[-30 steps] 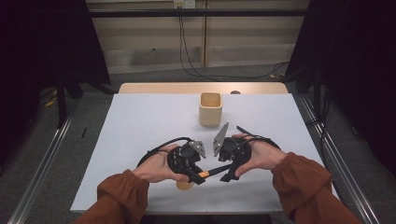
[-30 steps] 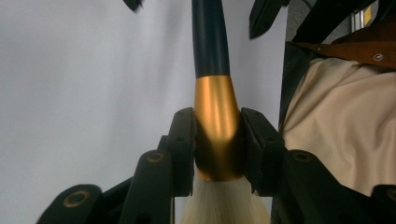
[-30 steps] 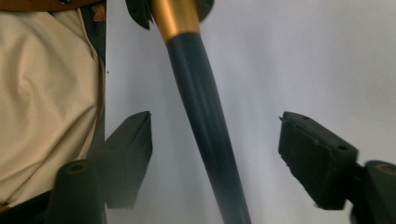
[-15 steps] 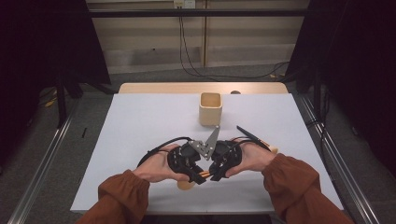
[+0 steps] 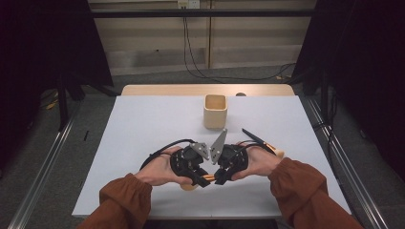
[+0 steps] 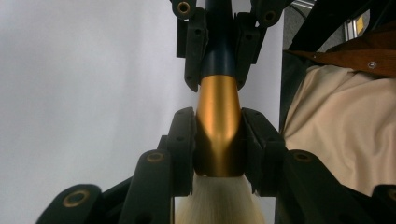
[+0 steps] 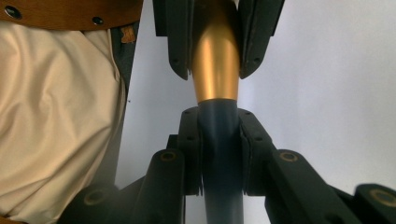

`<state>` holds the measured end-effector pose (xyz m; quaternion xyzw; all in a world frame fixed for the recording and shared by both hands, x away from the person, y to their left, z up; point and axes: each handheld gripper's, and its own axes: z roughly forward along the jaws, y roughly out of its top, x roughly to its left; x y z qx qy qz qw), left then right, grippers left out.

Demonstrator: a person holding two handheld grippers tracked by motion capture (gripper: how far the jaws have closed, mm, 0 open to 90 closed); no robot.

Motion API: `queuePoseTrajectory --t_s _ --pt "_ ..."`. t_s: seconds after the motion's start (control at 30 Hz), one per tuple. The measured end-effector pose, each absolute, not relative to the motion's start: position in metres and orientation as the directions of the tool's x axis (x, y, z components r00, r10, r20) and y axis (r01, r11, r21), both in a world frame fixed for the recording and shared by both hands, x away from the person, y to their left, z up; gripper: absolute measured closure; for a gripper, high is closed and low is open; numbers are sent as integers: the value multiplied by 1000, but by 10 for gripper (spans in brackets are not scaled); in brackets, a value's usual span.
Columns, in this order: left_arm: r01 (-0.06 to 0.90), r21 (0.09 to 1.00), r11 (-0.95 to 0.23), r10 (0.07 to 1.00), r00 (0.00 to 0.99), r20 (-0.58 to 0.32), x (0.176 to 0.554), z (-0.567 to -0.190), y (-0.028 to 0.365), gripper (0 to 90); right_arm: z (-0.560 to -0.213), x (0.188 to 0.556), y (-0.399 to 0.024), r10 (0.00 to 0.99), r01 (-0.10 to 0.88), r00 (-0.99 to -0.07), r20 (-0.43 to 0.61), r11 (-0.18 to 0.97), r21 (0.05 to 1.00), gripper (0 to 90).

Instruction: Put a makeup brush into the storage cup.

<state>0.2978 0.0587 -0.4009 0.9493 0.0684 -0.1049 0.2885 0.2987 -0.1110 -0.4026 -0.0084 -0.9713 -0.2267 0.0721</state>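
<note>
- My left gripper [image 6: 218, 140] clamps the brush [image 6: 218, 107] on its gold ferrule, bristles toward me.
- My right gripper [image 7: 219, 149] has just closed, pinching the dark handle beside it, above the table [image 5: 143, 124].

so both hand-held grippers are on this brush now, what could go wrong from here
1. The left hand-held gripper clamps the gold ferrule and the right hand-held gripper, whose jaws have just been closing, clamps the dark handle of the brush. Pulling or twisting the two against each other could strain that joint.
2. The ferrule is smooth and tapered, so it might slip in the left grip.
3. The bristles sit right behind the left jaws and could get pinched or splayed.
</note>
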Motion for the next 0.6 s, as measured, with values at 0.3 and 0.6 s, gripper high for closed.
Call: queuePoseTrajectory --t_s 0.3,0.6 --pt "222 577 -786 79 962 -263 301 -404 64 597 -402 299 -114 5 72 -989 151 894 443 753" --pt "253 623 -740 159 966 -203 304 -404 70 295 -402 301 -122 42 115 -984 173 891 439 753"
